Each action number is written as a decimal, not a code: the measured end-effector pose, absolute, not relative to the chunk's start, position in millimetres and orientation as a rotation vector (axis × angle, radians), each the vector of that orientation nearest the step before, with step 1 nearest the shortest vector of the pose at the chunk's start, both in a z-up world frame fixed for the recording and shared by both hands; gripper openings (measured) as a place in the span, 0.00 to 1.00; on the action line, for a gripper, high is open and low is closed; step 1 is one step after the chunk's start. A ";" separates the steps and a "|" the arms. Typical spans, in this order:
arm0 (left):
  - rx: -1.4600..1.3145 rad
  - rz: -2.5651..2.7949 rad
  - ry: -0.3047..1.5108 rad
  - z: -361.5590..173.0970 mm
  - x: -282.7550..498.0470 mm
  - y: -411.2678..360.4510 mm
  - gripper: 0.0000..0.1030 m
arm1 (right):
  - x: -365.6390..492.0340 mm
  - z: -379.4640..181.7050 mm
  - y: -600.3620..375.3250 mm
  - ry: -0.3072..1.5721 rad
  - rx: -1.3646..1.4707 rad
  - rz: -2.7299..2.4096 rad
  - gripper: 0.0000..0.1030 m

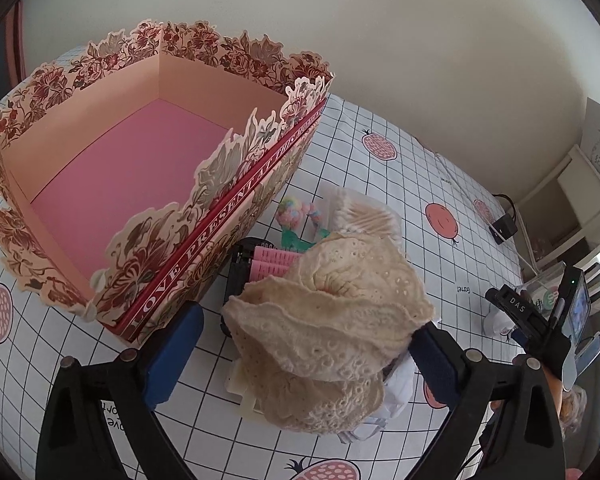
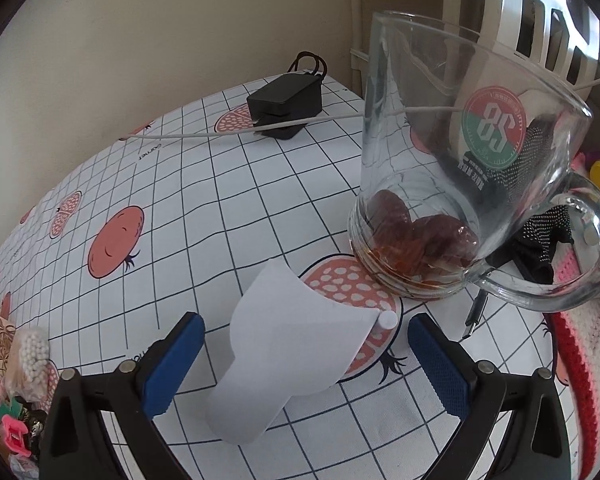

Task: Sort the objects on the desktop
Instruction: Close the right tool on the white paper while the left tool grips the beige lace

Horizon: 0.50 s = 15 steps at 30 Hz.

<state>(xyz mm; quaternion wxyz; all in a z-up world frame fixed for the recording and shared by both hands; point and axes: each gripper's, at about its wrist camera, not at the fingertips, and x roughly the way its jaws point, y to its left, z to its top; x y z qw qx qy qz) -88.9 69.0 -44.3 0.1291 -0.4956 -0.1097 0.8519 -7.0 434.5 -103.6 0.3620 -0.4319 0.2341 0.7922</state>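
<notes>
**A table at home**

This looks like a home. A fruit-print tablecloth [image 2: 204, 216] covers a table against a plain wall. On the cloth stand a flowered gift box [image 1: 148, 168] and a glass mug [image 2: 460, 168], with a lace hat [image 1: 332, 312] just beside the box.

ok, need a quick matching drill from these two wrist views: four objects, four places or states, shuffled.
Things:
1. gift box
2. cream lace hat
3. glass mug
4. white paper

Places or states:
A. between the open fingers of the right hand-held gripper
B. holds brown fruit and a little liquid
C. open, with a bare pink floor
D. lies on a pile between the open fingers of the left hand-held gripper

Pairs: 1-C, 2-D, 3-B, 4-A
</notes>
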 end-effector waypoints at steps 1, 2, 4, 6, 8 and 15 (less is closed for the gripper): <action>-1.441 2.476 -0.322 -44.4 -89.0 69.0 0.95 | -6.2 -103.5 433.7 0.593 -1.103 2.040 0.98; -1.441 2.475 -0.324 -44.5 -89.1 69.0 0.95 | -5.4 -103.5 432.8 0.578 -1.095 2.036 0.96; -1.438 2.475 -0.329 -43.6 -88.5 67.9 0.95 | -5.0 -103.6 430.4 0.542 -1.088 2.032 0.92; -1.433 2.475 -0.334 -42.6 -88.2 67.3 0.89 | -4.7 -103.6 429.1 0.522 -1.081 2.031 0.89; -1.440 2.467 -0.343 -42.7 -88.0 66.4 0.86 | -3.7 -102.9 428.5 0.515 -1.074 2.030 0.86; -1.451 2.452 -0.369 -44.6 -87.0 63.9 0.78 | 0.9 -102.1 426.4 0.493 -1.047 2.030 0.81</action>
